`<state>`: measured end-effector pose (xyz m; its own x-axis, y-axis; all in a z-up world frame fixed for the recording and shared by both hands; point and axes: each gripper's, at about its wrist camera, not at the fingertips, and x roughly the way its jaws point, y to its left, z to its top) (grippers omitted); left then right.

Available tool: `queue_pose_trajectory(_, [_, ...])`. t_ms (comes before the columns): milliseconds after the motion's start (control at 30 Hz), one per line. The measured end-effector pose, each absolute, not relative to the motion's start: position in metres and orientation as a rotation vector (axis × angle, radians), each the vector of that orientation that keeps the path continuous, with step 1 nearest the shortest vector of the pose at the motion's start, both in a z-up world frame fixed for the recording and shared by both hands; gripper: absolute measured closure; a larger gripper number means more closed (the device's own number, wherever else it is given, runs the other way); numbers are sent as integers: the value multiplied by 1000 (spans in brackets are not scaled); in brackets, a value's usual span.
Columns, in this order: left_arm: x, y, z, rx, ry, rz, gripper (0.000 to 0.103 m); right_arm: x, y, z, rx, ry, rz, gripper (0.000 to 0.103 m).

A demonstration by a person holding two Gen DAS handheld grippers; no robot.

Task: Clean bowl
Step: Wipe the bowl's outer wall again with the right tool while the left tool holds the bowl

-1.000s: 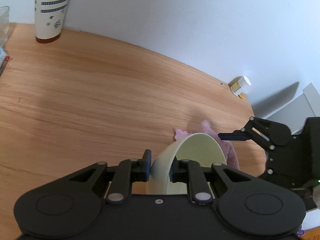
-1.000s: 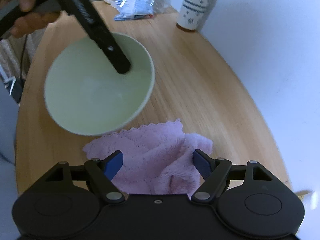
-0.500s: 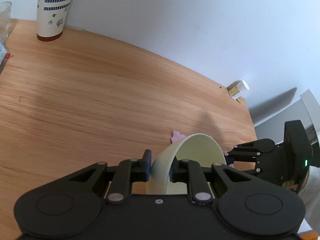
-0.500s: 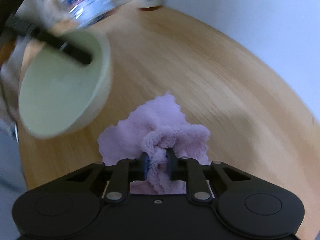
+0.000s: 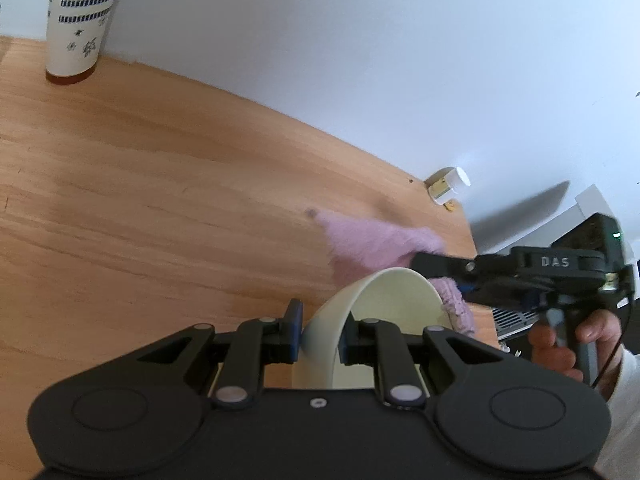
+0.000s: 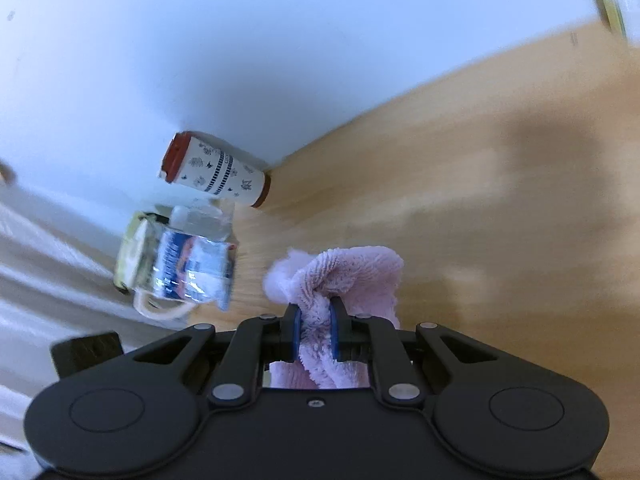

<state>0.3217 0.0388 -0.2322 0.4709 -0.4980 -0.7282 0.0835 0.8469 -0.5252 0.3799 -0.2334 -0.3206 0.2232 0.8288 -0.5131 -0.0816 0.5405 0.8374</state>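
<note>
My left gripper [image 5: 320,330] is shut on the rim of a pale green bowl [image 5: 384,312] and holds it tilted on its side above the wooden table [image 5: 160,200]. My right gripper [image 6: 314,336] is shut on a bunched pink cloth [image 6: 344,276] and holds it off the table. In the left wrist view the cloth [image 5: 372,240] hangs just beyond the bowl's far rim, with the right gripper [image 5: 440,270] to its right. The bowl is out of the right wrist view.
A white patterned tumbler [image 5: 80,20] stands at the wall; it also shows in the right wrist view [image 6: 216,176]. A jug with a blue-and-white packet [image 6: 180,268] is near it. A small white-capped bottle [image 5: 448,184] lies at the table's far right edge.
My right gripper closed on the cloth, lifted it off the table and carried it up beside the bowl's rim. My left gripper kept its hold on the bowl.
</note>
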Motion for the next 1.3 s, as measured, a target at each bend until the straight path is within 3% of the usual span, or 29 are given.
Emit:
queue_pose_trajectory(267, [320, 41, -234, -441, 1034, -374, 86, 373, -244, -363, 1115, 1336, 723, 87])
queue_pose_trajectory(567, [315, 34, -234, -431, 1058, -403, 85, 366, -247, -378, 1085, 1451, 676, 87])
queue_pose_trajectory(967, [322, 36, -237, -490, 1042, -359, 85, 365, -269, -342, 1021, 1346, 696, 87])
queue_pose_trajectory(1300, [318, 41, -242, -597, 1032, -340, 85, 345, -289, -377, 1246, 1322, 615, 87])
